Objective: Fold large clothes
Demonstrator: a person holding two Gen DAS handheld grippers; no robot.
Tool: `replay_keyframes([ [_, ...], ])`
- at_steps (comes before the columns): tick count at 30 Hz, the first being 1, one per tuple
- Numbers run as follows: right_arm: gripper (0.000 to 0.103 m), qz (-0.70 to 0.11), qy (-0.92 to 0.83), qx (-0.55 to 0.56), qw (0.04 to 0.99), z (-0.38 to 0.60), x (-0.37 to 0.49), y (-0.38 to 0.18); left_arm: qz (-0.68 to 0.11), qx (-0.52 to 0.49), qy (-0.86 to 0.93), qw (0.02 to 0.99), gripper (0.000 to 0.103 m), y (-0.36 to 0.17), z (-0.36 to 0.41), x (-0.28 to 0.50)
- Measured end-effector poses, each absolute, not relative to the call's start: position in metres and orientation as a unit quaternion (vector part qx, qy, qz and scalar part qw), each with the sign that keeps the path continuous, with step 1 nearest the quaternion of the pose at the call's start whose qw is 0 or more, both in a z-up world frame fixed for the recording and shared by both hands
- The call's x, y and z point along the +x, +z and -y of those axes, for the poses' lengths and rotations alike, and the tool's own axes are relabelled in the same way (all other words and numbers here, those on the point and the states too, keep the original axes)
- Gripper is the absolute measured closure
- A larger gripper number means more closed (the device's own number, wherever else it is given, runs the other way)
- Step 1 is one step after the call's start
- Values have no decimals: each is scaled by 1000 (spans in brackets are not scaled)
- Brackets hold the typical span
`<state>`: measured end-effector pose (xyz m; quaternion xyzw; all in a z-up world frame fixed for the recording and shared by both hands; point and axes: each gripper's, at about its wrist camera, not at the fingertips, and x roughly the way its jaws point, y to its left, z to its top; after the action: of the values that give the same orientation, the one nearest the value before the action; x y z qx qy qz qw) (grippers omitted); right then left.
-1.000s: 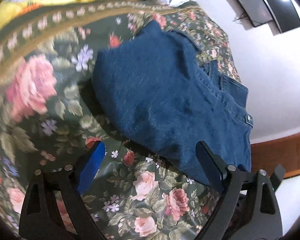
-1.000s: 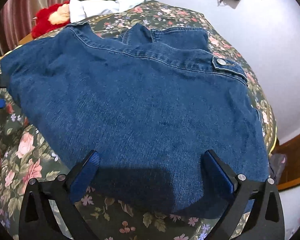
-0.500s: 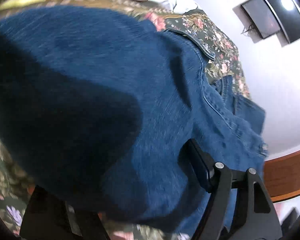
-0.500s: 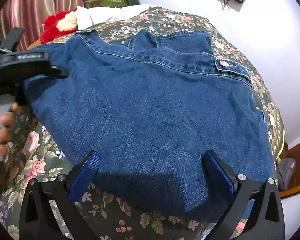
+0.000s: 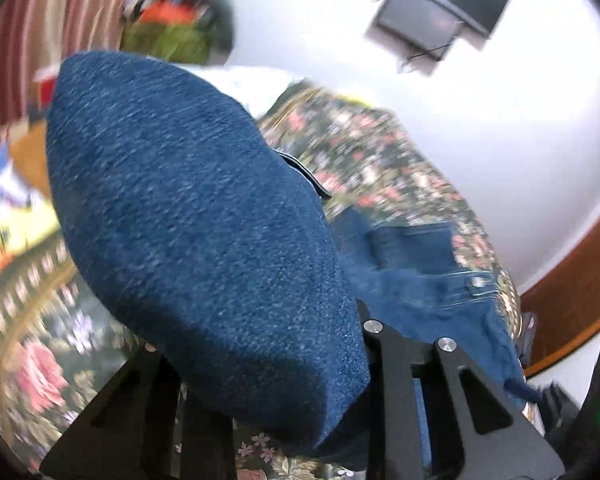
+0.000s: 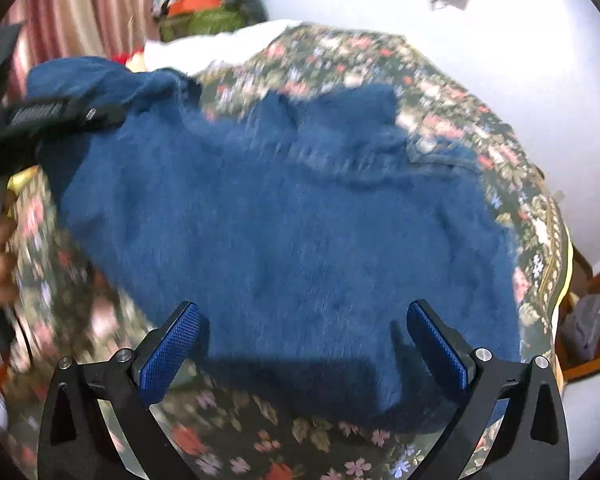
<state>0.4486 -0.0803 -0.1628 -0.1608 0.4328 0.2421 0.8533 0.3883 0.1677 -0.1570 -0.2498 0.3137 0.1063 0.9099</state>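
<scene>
A: Currently, left gripper [image 5: 300, 360] has just closed on one edge of the blue denim jacket [image 6: 292, 216], lifted off the floral bedspread [image 6: 260, 440].

B: Right gripper [image 6: 300, 344] spread, empty (fold barely begun; the rest lies flat).

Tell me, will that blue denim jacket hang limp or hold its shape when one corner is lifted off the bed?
Probably limp: the denim jacket bends in a soft bulge where the left gripper, whose jaws have just been closing, pinches it. It likely has some weight, since most of it lies flat on the floral bedspread. It seems unlikely to slip; the weave looks coarse.
</scene>
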Motion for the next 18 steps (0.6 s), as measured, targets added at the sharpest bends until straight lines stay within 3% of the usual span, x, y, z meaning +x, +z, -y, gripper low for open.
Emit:
replay_keyframes([
  [4,0,-424,242,-103,866,60,460,-152,-296,-212,105,926,77,-134,-151,381],
  [13,0,-523,289,-124,792,-4,458,-233,-338,-195,133,911,77,-161,-164,367],
  [18,0,-546,308,-85,774,20,469,-215,-329,-187,130,916,77,-155,-158,363],
])
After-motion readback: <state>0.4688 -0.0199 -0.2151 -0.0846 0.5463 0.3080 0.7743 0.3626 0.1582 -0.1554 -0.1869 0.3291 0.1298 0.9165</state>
